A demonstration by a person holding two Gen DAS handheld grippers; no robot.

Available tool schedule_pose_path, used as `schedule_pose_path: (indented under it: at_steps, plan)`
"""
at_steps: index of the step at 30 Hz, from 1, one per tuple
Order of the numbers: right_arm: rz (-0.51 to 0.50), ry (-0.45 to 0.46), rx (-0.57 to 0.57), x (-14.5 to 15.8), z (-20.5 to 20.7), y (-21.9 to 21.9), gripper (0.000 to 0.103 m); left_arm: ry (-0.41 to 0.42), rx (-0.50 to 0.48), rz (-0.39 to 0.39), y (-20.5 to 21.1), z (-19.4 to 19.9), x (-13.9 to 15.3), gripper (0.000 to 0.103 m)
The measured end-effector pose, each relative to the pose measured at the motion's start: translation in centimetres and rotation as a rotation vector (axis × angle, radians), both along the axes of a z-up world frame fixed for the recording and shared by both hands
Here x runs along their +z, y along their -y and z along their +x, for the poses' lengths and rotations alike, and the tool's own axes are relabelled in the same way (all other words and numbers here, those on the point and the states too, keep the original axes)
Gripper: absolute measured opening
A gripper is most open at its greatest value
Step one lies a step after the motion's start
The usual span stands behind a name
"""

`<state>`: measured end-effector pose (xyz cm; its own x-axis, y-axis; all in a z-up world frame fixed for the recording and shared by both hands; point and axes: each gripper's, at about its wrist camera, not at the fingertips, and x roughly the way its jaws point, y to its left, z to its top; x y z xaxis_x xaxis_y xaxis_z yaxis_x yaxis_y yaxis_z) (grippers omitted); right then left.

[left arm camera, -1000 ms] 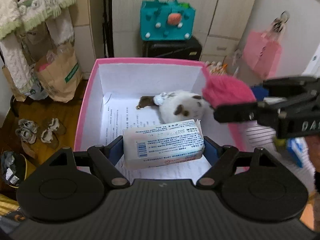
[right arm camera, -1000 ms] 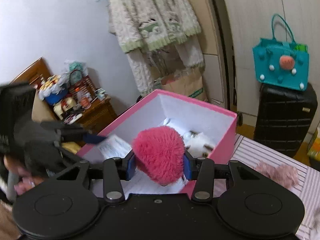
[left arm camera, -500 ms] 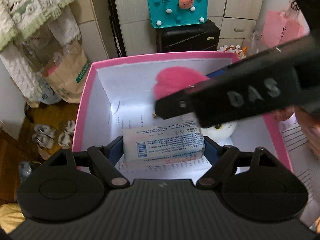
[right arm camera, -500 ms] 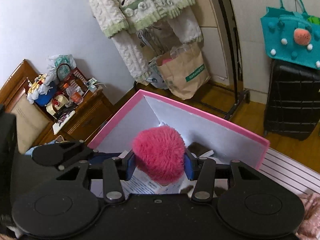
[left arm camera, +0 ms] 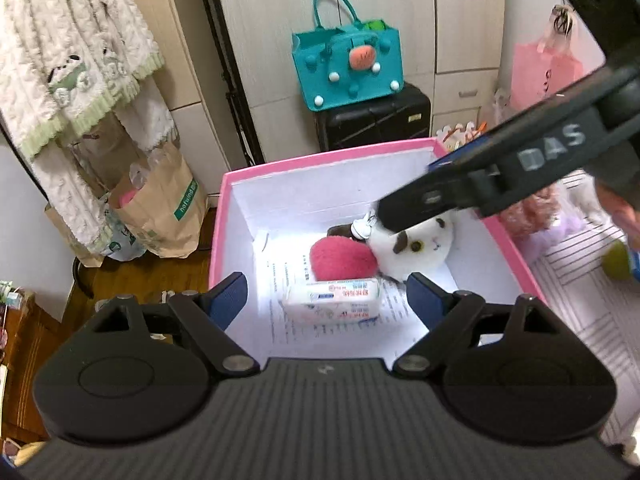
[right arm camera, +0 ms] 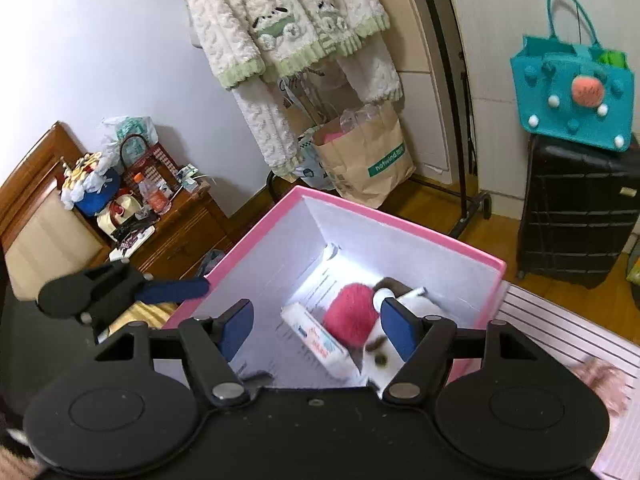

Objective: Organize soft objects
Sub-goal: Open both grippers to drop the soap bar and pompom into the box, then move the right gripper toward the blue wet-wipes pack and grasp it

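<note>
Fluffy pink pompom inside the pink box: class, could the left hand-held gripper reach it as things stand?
Probably yes. The fluffy pink pompom lies uncovered in the open-topped pink box; the left hand-held gripper hangs above, jaws opening and empty, though the white tissue pack lies nearer.

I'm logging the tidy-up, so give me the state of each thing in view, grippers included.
pink box: open, no lid on it.
tissue pack: lying on the box floor, released.
pink pom-pom: in the box, against the tissue pack.
plush cat: lying in the box.
left gripper: jaws opening, empty.
right gripper: jaws opening, empty.
</note>
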<state>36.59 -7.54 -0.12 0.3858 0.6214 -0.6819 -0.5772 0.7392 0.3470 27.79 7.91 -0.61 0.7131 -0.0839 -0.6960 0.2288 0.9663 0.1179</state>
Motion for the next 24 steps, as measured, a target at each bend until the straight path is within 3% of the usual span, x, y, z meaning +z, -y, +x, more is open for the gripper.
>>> schedule_pose_path:
  at_steps: [5, 9, 14, 24]
  plan:
    - [-0.001, 0.055, -0.004, 2.8, -3.6, 2.5, 0.075, 0.035, 0.012, -0.001, -0.8, -3.1, 1.9, 0.087]
    - [0.0, 0.085, 0.012, 4.5, -6.7, 4.3, 0.075, 0.02, 0.025, -0.063, -1.2, -5.2, 3.3, 0.087]
    - [0.016, 0.105, 0.024, 6.1, -10.4, 7.0, 0.075, -0.033, -0.032, -0.138, -0.4, -7.7, 4.6, 0.087]
    - [-0.017, 0.124, 0.012, 6.5, -16.8, 11.2, 0.075, -0.046, -0.152, -0.13, 3.6, -12.7, 5.2, 0.087]
